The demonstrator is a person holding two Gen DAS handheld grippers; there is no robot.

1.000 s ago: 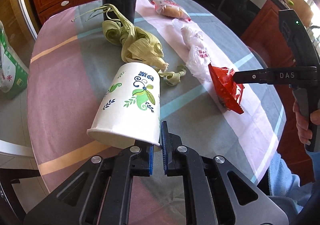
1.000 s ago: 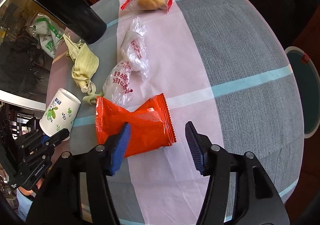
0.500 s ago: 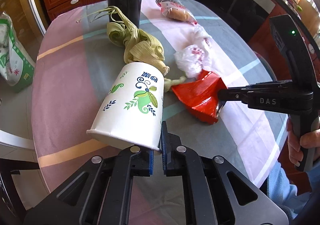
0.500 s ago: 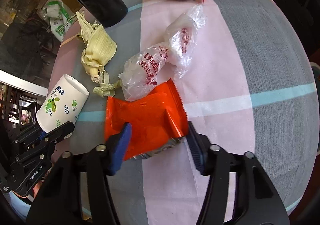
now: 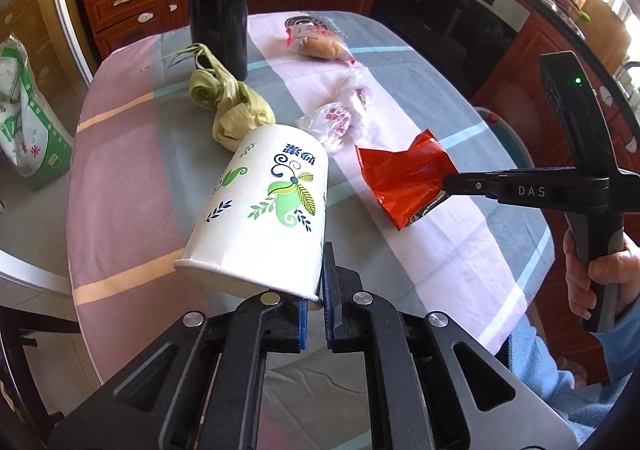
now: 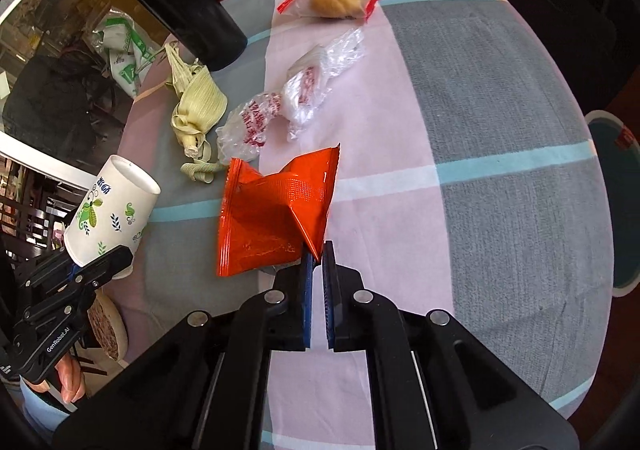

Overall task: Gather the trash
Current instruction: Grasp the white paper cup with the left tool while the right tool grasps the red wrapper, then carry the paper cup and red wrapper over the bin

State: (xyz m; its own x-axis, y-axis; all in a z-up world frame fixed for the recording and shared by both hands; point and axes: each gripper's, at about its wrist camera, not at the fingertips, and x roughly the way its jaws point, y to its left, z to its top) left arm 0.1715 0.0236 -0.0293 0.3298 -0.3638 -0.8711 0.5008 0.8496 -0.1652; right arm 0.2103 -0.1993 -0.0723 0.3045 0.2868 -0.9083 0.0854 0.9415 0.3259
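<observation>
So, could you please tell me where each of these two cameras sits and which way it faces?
Left wrist: on the left gripper, angled down over the table; it grips a paper cup by the rim; the right gripper and a hand show.
Right wrist: on the right gripper, angled down; it pinches a red wrapper; the left gripper shows.
Shared: cup, wrapper, corn husks, clear bags, packaged bun.

Black plastic grippers (image 5: 313,304) with blue ribbed pads (image 6: 307,282), silver pivot bolts, white "DAS" and "GenRobot.AI" lettering; light-blue sleeve (image 5: 540,370) at four o'clock.
</observation>
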